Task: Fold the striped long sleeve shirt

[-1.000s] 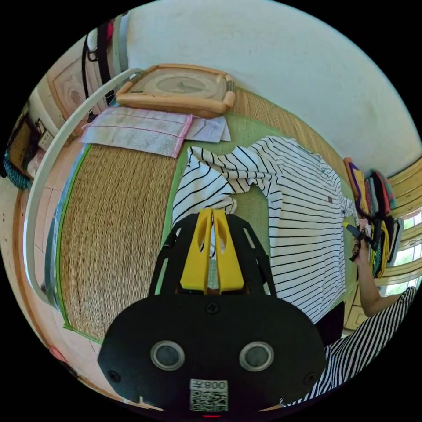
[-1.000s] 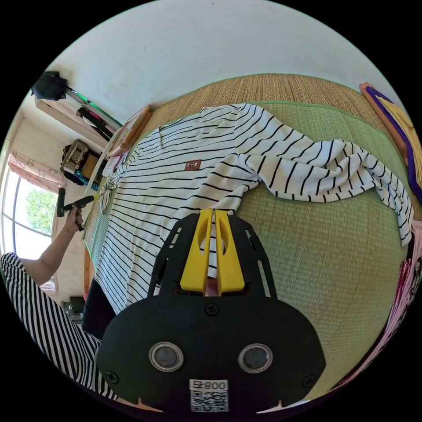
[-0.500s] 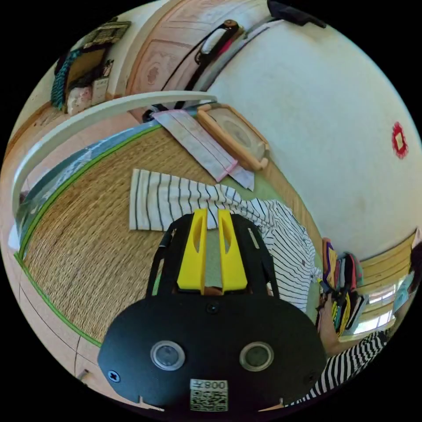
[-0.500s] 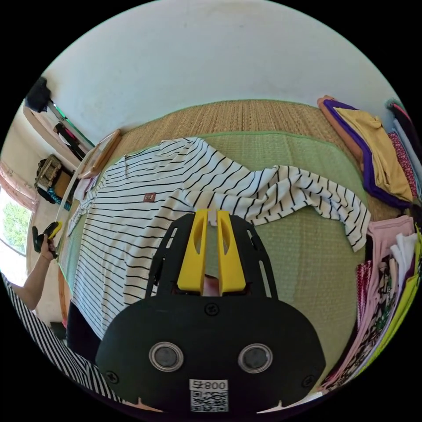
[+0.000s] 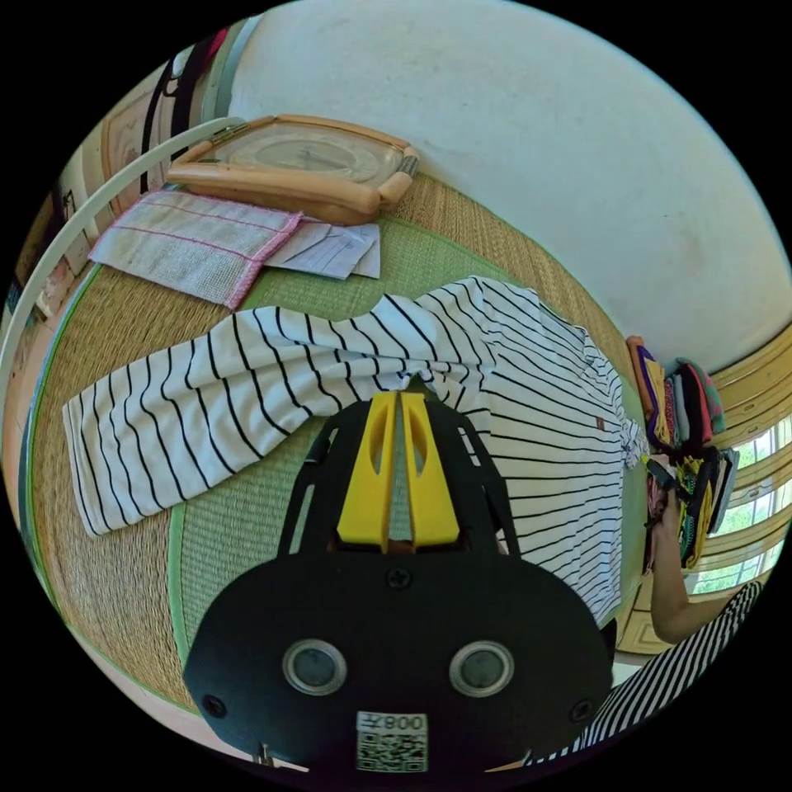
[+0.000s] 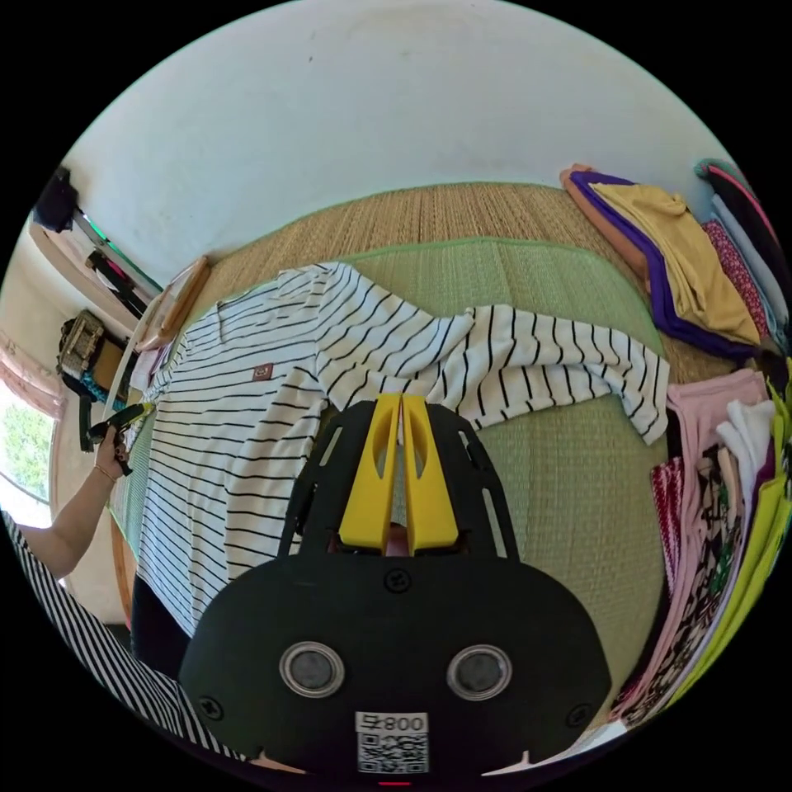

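A white long sleeve shirt with black stripes (image 5: 536, 412) lies face up on a green mat (image 5: 247, 511). One sleeve (image 5: 206, 396) stretches flat to the left. My left gripper (image 5: 399, 396) is shut, its yellow tips pinching a small pucker of cloth at that sleeve's underarm. In the right gripper view the shirt (image 6: 247, 429) has its other sleeve (image 6: 561, 355) spread to the right. My right gripper (image 6: 400, 398) is shut on the cloth where that sleeve meets the body. Each gripper also appears small in the other's view, held in a hand: right gripper (image 5: 656, 470), left gripper (image 6: 124, 417).
A wooden framed object (image 5: 289, 161), a pink-edged cloth (image 5: 190, 247) and papers (image 5: 330, 247) lie beyond the shirt by the wall. Piles of folded clothes (image 6: 676, 256) border the mat's right side. A white curved rail (image 5: 82, 239) runs along the left. The person's striped clothing (image 6: 82, 610) is nearby.
Both grippers let go of the shirt, opened, and have shut again at the underarms. The left sleeve, bunched before, now lies straight; the right sleeve is spread flatter.
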Demonstrator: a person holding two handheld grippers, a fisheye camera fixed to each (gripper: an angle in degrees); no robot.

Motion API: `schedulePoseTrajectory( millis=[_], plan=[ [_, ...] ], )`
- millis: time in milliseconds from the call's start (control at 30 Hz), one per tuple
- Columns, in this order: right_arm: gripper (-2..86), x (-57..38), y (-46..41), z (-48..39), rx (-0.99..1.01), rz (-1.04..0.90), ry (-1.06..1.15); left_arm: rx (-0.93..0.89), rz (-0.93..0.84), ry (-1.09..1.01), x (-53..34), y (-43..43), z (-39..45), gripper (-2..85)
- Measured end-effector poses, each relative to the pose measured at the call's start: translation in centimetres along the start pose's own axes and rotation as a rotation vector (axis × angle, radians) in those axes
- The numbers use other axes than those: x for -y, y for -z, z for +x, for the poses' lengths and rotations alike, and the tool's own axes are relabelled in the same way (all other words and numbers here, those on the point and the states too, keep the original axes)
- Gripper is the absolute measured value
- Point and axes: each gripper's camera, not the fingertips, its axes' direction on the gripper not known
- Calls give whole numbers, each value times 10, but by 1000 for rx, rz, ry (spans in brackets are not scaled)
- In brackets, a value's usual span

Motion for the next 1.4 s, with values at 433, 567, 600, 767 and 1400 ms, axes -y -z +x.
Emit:
schedulePoseTrajectory(
  millis=[433,567,600,767,1400],
  plan=[
    [-2,69,-51,19,-101,-93,9,84,-29,-5,-1,-3,26,4],
    [0,64,-32,3,-89,-41,38,50,6,-7,-7,5,43,3],
    [0,60,-28,-2,-85,-33,50,28,22,-27,-10,8,52,3],
    [0,32,-41,-16,-112,-101,93,49,-25,-79,-13,1,76,2],
    [1,39,-51,22,-42,-158,30,268,-114,-131,-61,36,74,2]
  ],
)
